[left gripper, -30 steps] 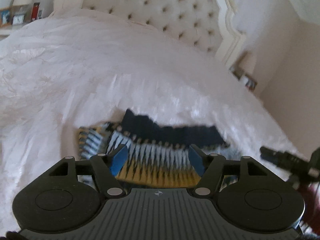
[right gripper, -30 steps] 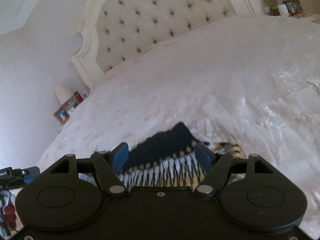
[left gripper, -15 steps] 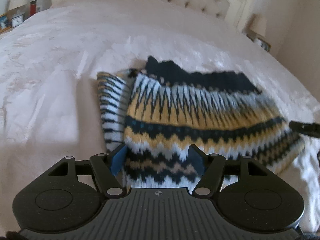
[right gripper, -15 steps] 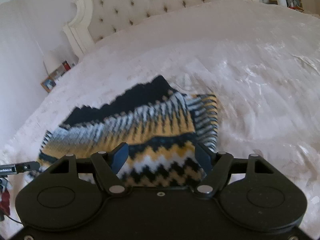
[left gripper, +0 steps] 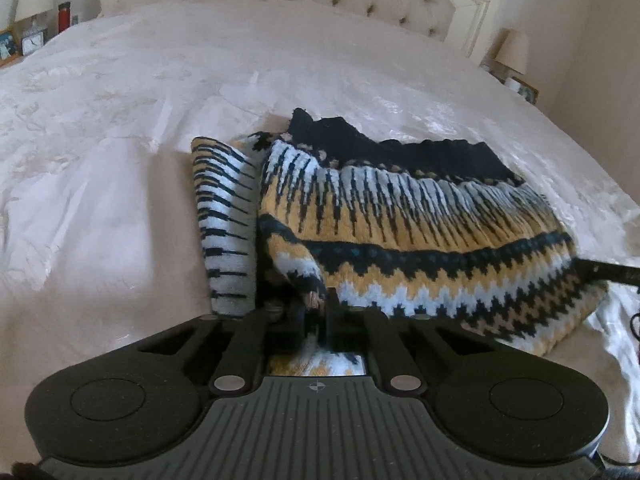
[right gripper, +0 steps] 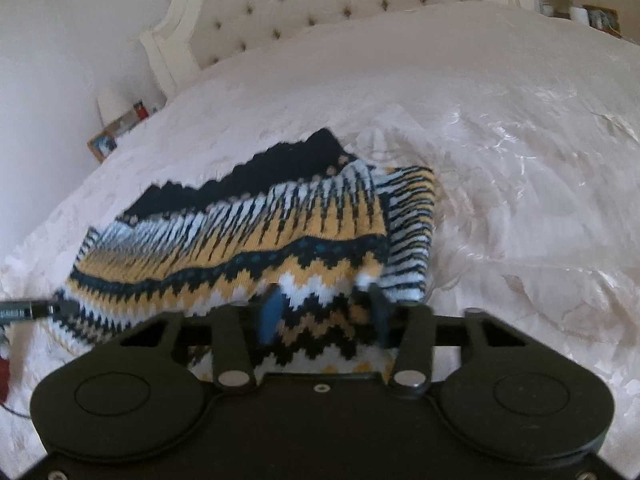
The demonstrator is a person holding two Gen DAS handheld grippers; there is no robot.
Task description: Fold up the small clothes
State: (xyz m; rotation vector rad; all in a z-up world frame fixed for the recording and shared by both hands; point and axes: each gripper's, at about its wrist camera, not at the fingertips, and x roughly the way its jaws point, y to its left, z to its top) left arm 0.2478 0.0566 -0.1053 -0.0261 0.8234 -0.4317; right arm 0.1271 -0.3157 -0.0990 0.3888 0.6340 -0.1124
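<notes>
Half a second ago the left tongs [left gripper: 316, 312] stood spread over the hem; now they are pressed together, pinching the near edge of the knitted sweater [left gripper: 400, 236] that lies on the bed [left gripper: 120, 160]. The right tongs [right gripper: 324, 316] have narrowed around the hem at their side but are not yet closed on it — blurred, apparently mid-squeeze. Once both corners are held, I judge a fold away from the person comes next.
</notes>
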